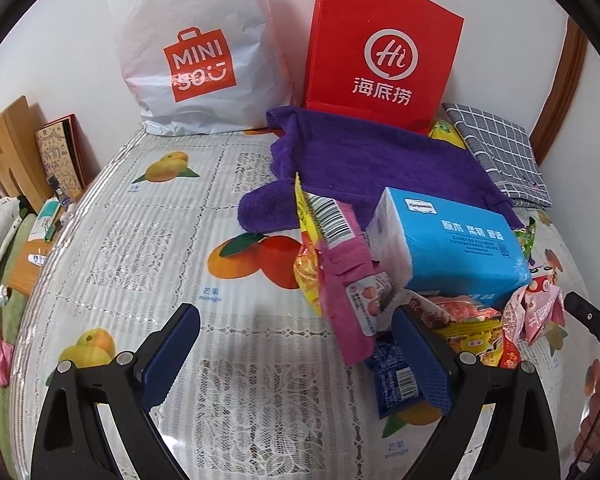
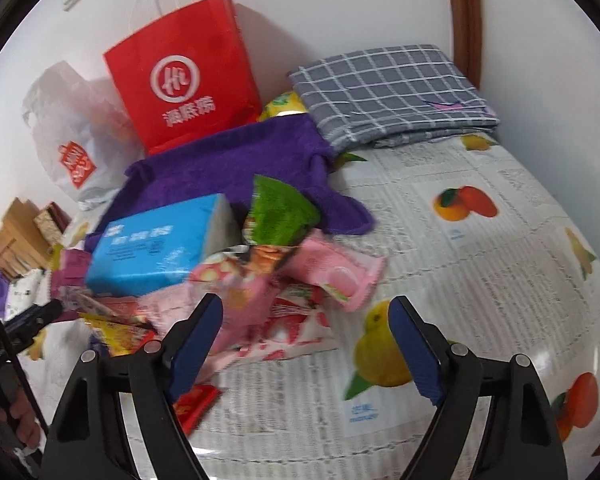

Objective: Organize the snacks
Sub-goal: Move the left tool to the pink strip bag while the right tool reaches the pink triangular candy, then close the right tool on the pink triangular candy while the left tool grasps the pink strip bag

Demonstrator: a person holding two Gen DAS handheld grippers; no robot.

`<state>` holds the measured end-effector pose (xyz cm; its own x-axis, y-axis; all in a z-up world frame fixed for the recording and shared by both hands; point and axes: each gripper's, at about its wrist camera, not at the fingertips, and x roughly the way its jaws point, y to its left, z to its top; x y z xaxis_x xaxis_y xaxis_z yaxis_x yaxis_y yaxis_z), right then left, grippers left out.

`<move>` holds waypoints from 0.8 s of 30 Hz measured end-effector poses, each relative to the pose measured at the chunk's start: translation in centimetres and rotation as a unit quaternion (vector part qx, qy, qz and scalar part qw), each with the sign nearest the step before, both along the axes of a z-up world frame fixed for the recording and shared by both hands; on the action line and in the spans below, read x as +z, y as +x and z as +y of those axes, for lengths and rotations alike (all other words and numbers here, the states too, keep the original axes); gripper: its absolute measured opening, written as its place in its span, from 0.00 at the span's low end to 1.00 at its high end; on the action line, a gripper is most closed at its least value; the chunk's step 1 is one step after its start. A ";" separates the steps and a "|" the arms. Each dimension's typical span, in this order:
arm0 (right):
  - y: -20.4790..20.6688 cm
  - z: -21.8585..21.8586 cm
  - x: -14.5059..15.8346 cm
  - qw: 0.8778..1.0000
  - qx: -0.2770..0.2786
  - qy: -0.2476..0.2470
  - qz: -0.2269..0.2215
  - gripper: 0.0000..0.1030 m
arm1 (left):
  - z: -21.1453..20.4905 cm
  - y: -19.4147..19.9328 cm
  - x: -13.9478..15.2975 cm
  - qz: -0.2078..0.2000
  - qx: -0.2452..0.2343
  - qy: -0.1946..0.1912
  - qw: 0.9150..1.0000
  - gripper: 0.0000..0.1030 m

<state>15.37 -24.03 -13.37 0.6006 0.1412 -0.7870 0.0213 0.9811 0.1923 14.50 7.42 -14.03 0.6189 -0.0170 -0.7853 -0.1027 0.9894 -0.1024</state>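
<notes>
On the fruit-print tablecloth (image 1: pixel 148 248), both tongs (image 1: pixel 296 344) (image 2: pixel 306 332) released, green packet (image 2: pixel 280 216) clear only from right wrist.

— The snack packets (image 1: pixel 342 280) look like glossy plastic film, the blue tissue pack (image 1: pixel 452 248) too.
— And the purple towel (image 1: pixel 380 160) is fuzzy, matt cloth. The red bag (image 1: pixel 384 52) is smooth paper; the desk cover (image 1: pixel 140 240) is shiny, lace-patterned plastic.
</notes>
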 end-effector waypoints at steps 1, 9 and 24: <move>0.0 0.4 0.2 1.000 0.009 0.006 -0.004 0.82 | -0.1 0.0 0.0 -0.001 -0.002 -0.001 1.000 0.94; 1.6 3.8 -0.5 0.999 0.051 0.003 0.000 0.78 | 0.1 -0.4 0.9 -0.012 -0.009 -0.003 1.000 0.94; -0.1 3.9 0.5 0.996 0.068 -0.047 -0.023 0.42 | 0.7 1.2 0.9 -0.015 -0.012 -0.023 1.000 0.94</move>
